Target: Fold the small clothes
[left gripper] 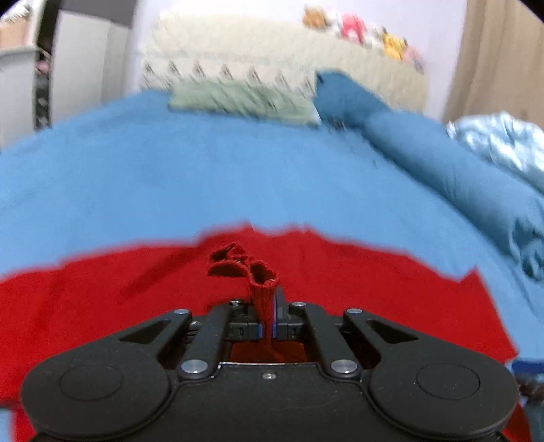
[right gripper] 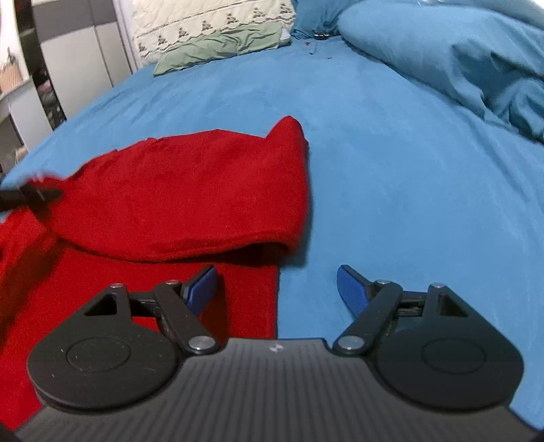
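The left gripper (left gripper: 268, 319) is pinching a bunched, ribbed edge of the red garment (left gripper: 136, 289), its blue-padded fingers closed tight on the knit fabric at the lower centre of the left wrist view. In the right wrist view the same gripper is appearing as a dark blur at the left edge, lifting a fold of the garment (right gripper: 190, 197). The right gripper (right gripper: 277, 289) is hovering with its blue fingers (right gripper: 204, 285) spread wide apart, holding nothing; one finger is sitting over the cloth, the other over the blue bedsheet (right gripper: 391, 170).

The garment (a soft, fuzzy knit) is lying on the sheet at the left and lower left of the right wrist view, its upper layer doubled over into a rounded fold whose long axis is running across the frame from left to right. A cream patterned pillow (right gripper: 210, 23) and a green cloth (right gripper: 221, 47) are resting at the top of the frame, a rumpled blue duvet (right gripper: 459, 51) at the upper right.
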A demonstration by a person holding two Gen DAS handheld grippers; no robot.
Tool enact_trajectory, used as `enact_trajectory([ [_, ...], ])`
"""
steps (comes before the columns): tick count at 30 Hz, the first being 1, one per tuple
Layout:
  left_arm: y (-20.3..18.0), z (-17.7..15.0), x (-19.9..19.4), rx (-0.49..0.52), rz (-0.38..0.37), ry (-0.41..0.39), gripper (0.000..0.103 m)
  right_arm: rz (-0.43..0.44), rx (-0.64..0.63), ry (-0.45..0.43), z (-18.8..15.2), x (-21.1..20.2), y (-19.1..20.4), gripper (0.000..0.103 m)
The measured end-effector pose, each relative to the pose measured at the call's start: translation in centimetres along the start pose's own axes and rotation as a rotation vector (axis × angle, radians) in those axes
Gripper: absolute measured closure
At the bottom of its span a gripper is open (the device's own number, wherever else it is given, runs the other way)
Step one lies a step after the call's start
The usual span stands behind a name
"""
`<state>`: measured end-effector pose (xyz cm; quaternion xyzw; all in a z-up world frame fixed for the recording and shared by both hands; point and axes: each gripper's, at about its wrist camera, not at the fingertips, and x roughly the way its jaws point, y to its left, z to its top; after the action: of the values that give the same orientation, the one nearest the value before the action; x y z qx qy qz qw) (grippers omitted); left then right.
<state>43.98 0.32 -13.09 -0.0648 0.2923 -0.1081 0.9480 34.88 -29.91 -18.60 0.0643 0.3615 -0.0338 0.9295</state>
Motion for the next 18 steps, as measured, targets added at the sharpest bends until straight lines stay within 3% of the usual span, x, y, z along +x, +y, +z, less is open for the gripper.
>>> enact_trajectory([
  [4, 2.7, 1.3, -3.4, 0.009, 0.082, -0.102, 0.098, -0.057, -0.096, -0.004, 0.4, 1.0, 1.7, 0.01],
  [7, 5.0, 0.7, -3.3, 0.005, 0.124, -0.076, 0.098, -0.083, -0.15, -0.004, 0.7, 1.8, 3.0, 0.01],
  [11, 7.1, -0.7, -2.1, -0.051, 0.116, -0.024, 0.098, -0.12, -0.176, 0.0, 1.4, 2.6, 3.6, 0.012],
  [15, 8.3, -1.4, -2.2, -0.069, 0.134, -0.037, 0.098, -0.212, -0.162, 0.003, 1.9, 2.6, 2.0, 0.013],
  [18, 9.2, -2.2, -1.7, -0.069, 0.138, 0.024, 0.097, -0.195, -0.136, 0.036, 1.7, 2.6, 0.3, 0.012],
])
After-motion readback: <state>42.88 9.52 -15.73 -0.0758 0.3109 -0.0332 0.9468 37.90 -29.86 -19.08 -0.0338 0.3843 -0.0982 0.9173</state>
